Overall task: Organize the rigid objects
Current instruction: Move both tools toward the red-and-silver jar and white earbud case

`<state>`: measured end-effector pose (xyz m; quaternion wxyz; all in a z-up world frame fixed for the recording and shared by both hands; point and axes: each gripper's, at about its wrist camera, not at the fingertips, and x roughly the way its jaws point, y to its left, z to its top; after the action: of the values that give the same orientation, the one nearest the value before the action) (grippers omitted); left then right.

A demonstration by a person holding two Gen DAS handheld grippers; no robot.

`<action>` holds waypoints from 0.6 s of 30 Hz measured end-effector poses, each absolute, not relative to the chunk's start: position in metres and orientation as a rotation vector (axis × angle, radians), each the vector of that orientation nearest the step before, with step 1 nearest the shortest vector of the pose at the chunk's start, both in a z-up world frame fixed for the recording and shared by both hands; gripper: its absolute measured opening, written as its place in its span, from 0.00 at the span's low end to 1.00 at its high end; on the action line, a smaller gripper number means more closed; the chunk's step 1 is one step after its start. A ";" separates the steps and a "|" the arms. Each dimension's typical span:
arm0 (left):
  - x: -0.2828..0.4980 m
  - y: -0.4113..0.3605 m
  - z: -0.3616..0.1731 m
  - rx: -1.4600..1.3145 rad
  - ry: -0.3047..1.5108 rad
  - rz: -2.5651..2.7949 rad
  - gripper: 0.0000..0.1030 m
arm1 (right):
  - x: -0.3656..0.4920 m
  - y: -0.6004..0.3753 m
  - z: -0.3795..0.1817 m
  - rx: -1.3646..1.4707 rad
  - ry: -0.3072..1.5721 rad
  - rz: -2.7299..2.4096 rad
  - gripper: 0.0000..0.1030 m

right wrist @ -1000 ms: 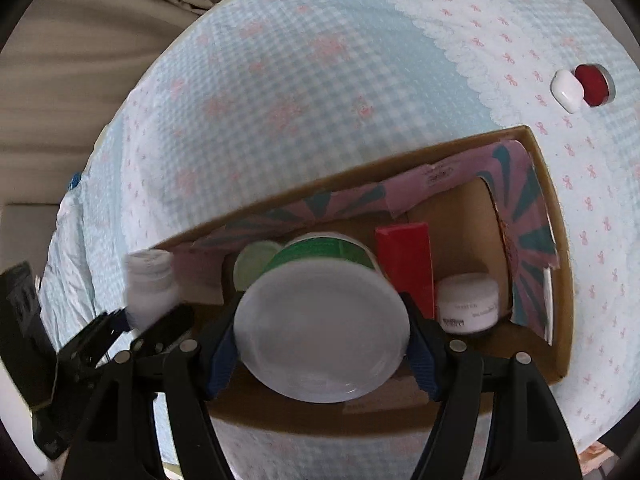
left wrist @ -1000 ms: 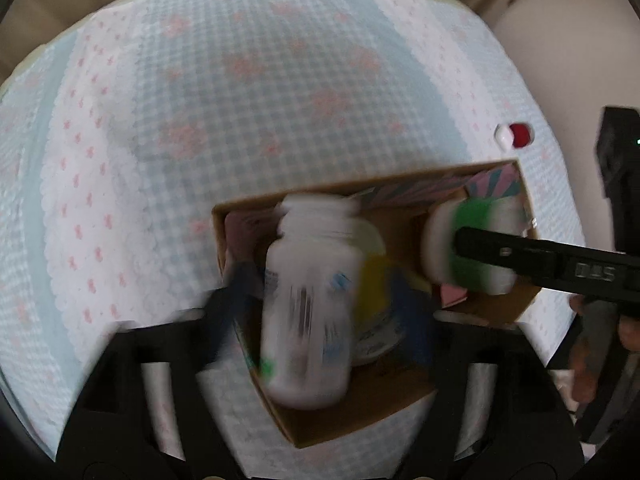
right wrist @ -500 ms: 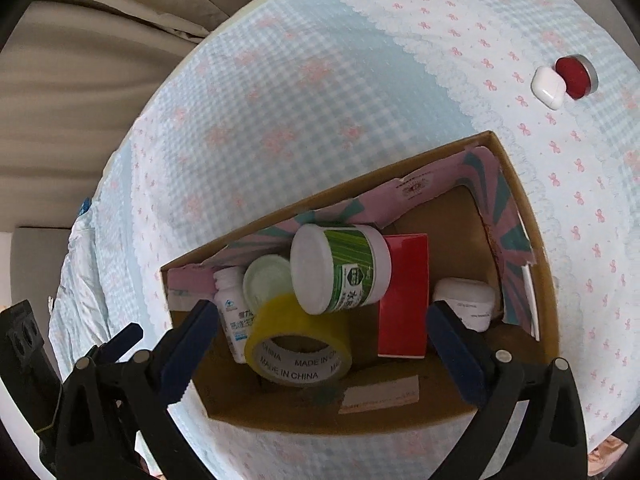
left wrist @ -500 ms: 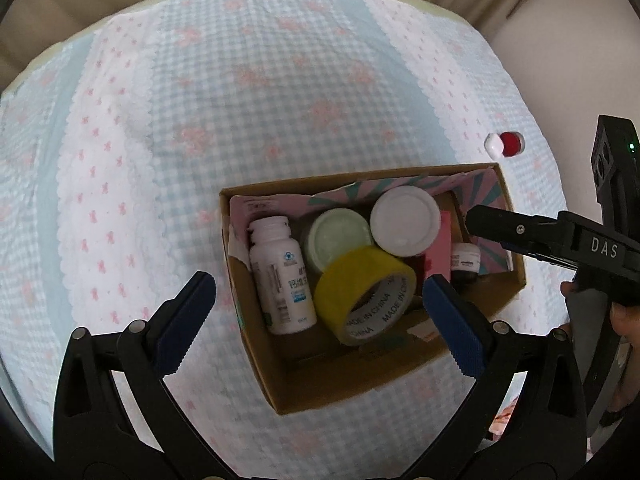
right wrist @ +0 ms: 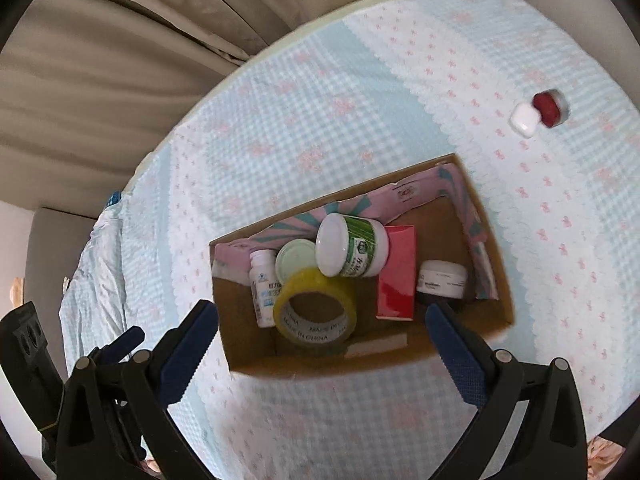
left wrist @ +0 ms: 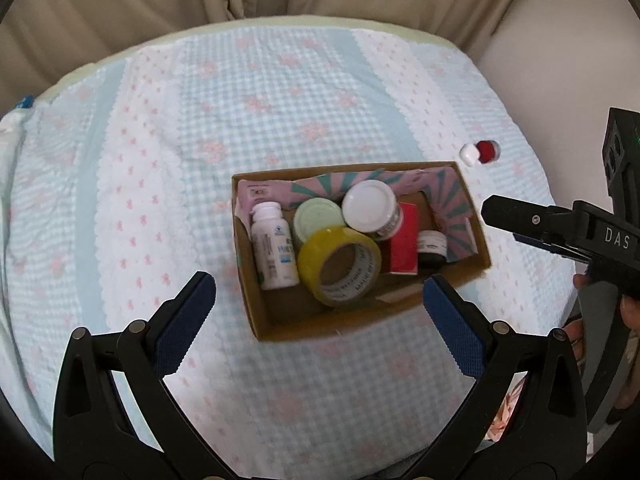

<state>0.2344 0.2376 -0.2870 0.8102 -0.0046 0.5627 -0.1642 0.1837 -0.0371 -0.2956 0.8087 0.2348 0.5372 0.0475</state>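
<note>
The left gripper hangs above the near edge of the cardboard box, its blue-padded fingers spread wide and holding nothing. Inside the box, from left to right, lie a white pill bottle on its side, a pale green lid, a yellow tape roll propped against its neighbours, a green-labelled white jar tipped on top of them, a red carton and a small white cream jar. The right gripper is likewise wide open and empty over the near wall. Further right, well apart from the box on the checked cloth, sit a small white piece and a red cap-like piece, touching each other. These two look like the only things left out, so the next step is probably to fetch them. The right gripper is nearer; it should close on one piece alone, squarely, so the other is not flicked away.
</note>
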 end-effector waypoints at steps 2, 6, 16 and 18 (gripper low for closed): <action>0.221 0.234 -0.278 0.005 1.184 -0.352 1.00 | 0.172 -0.041 -0.286 0.474 1.134 0.090 1.00; 0.200 0.221 -0.261 0.014 1.144 -0.376 1.00 | 0.141 -0.055 -0.263 0.429 1.108 0.059 1.00; 0.165 0.150 -0.227 0.006 1.069 -0.450 1.00 | 0.089 -0.128 -0.213 0.355 1.049 -0.014 1.00; 0.163 0.132 -0.223 0.025 1.056 -0.447 1.00 | 0.085 -0.152 -0.207 0.352 1.051 -0.047 1.00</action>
<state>0.1626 0.1318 -0.2234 0.8399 0.0120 0.4997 -0.2116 0.0850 -0.1524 -0.2072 0.8500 0.1670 0.4991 -0.0225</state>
